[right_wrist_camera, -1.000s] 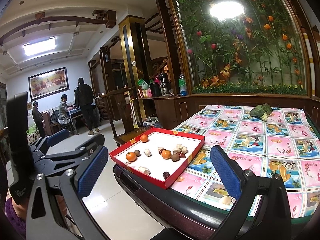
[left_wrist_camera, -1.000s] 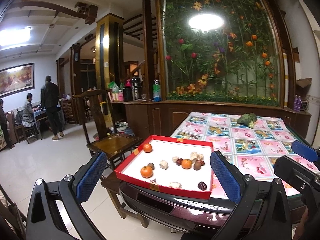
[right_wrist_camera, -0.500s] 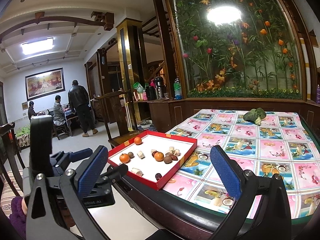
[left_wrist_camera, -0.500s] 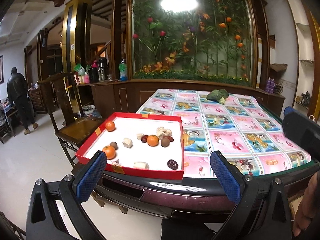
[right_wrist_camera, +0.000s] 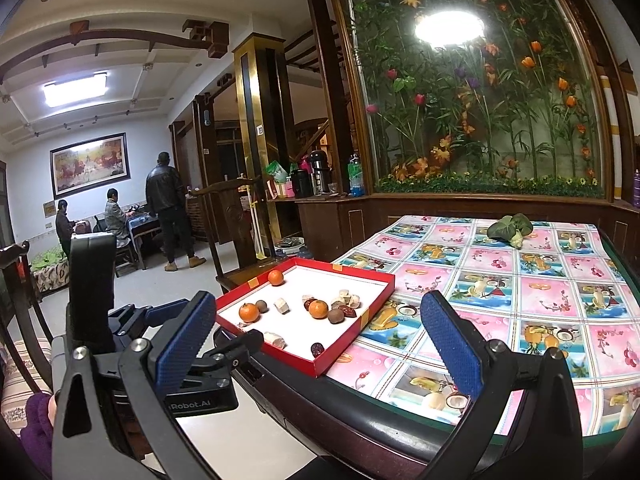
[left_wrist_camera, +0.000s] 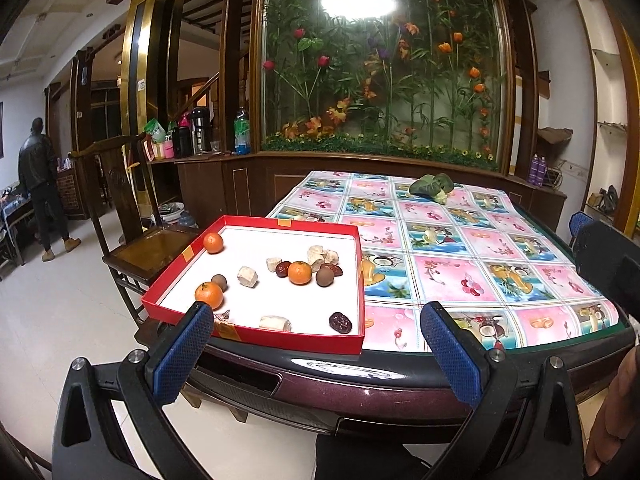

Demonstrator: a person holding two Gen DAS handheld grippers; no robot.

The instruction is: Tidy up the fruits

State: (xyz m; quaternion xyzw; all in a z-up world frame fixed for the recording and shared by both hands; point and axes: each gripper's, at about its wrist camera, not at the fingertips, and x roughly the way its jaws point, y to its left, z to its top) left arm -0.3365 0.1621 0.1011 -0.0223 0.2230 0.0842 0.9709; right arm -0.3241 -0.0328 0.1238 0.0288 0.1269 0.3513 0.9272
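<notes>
1. Hovering off the near edge of the worktop (left_wrist_camera: 472,240), the left hand-held gripper (left_wrist_camera: 316,344) has its blue-padded fingers (left_wrist_camera: 182,354) spread wide apart with nothing between them. The red box (left_wrist_camera: 280,338) sits just past its left finger, at the worktop's near left corner.
2. Right hand-held gripper (right_wrist_camera: 316,344) is the same deal, fingers wide apart and empty. From its camera the box (right_wrist_camera: 340,354) is ahead and to the left, and the left hand-held gripper (right_wrist_camera: 188,332) shows up low on that side, near the box's near corner.
3. The box is shallow, white inside, and holds everything loose. Three oranges: one at the far left corner (left_wrist_camera: 213,242), one near the front left (left_wrist_camera: 209,295), one in the middle (left_wrist_camera: 299,272).
4. Also in there are two brown round fruits, one (left_wrist_camera: 219,282) touching the front-left orange and one (left_wrist_camera: 325,277) just right of the middle orange, plus dark red dates (left_wrist_camera: 340,322) and pale chunky pieces (left_wrist_camera: 247,277).
5. The pale piece by the front wall (left_wrist_camera: 275,323) lies on its side, long axis roughly along that wall. The oranges are round, so no real direction there.
6. Well away from the box, at the far end of the flowered tablecloth (left_wrist_camera: 500,276), there's a green leafy vegetable (left_wrist_camera: 432,186).
</notes>
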